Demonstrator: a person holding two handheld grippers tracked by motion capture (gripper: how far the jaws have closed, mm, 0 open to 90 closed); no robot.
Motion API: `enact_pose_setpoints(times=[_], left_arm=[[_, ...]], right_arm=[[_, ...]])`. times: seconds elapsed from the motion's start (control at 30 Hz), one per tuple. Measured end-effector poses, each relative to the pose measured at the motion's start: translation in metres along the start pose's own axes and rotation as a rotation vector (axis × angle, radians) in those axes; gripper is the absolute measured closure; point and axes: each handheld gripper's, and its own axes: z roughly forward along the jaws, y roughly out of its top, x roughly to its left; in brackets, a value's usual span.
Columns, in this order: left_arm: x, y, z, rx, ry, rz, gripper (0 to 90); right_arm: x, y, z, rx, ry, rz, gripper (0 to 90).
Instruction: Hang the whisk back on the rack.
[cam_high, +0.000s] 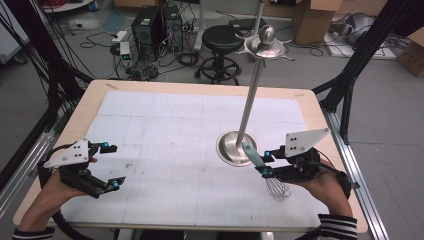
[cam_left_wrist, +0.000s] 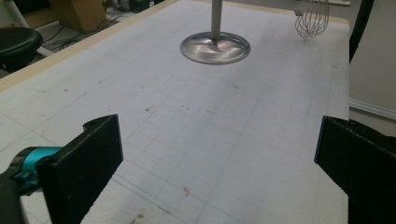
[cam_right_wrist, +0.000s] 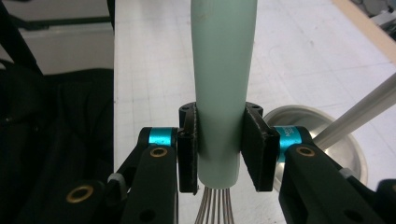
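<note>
A whisk (cam_high: 265, 170) with a pale green handle (cam_right_wrist: 223, 84) and a wire head (cam_high: 278, 190) is held above the white mat at the right. My right gripper (cam_high: 264, 164) is shut on the handle, both pads pressing its sides near the wires; the gripper (cam_right_wrist: 223, 149) holds it with the handle pointing away. The wire head (cam_left_wrist: 312, 18) hangs in the air in the left gripper view. A metal stand has a round base (cam_high: 237, 148) and a tall pole (cam_high: 251, 95) topped by a dish with a ball (cam_high: 266, 35), just left of the whisk. My left gripper (cam_high: 112, 166) stands open over the mat's left side, its jaws (cam_left_wrist: 219, 172) wide apart with nothing between.
The gridded white mat (cam_high: 190, 145) covers the wooden table (cam_high: 85, 107). Beyond the far edge stand a black stool (cam_high: 221, 40), computer towers (cam_high: 150, 27) and cardboard boxes (cam_high: 312, 17). Black frame legs (cam_high: 350, 75) flank the table at the right.
</note>
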Motion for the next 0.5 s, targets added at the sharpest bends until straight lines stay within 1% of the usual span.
enact_pose_setpoints(times=[0.1,0.23,0.27,0.37,0.47,0.5], left_arm=[[0.000,0.000,0.000,0.000,0.002,-0.002,1.7],[0.001,-0.001,0.000,0.003,0.002,-0.004,1.7],[0.001,-0.001,0.000,0.003,0.002,-0.005,1.7],[0.001,-0.001,0.000,0.000,0.001,-0.005,1.7],[0.001,-0.001,0.000,-0.001,0.002,-0.005,1.7],[0.001,-0.001,0.000,0.001,0.004,-0.004,1.7]], right_arm=[[0.001,0.002,-0.007,-0.030,-0.001,0.007,69.4],[0.001,0.008,-0.017,-0.046,-0.011,0.018,69.4],[0.000,0.010,-0.019,-0.054,-0.016,0.011,69.4],[-0.001,0.016,-0.027,-0.079,-0.026,0.011,69.4],[0.000,0.021,-0.035,-0.099,-0.016,0.004,69.4],[0.000,0.023,-0.037,-0.104,-0.020,0.002,69.4]])
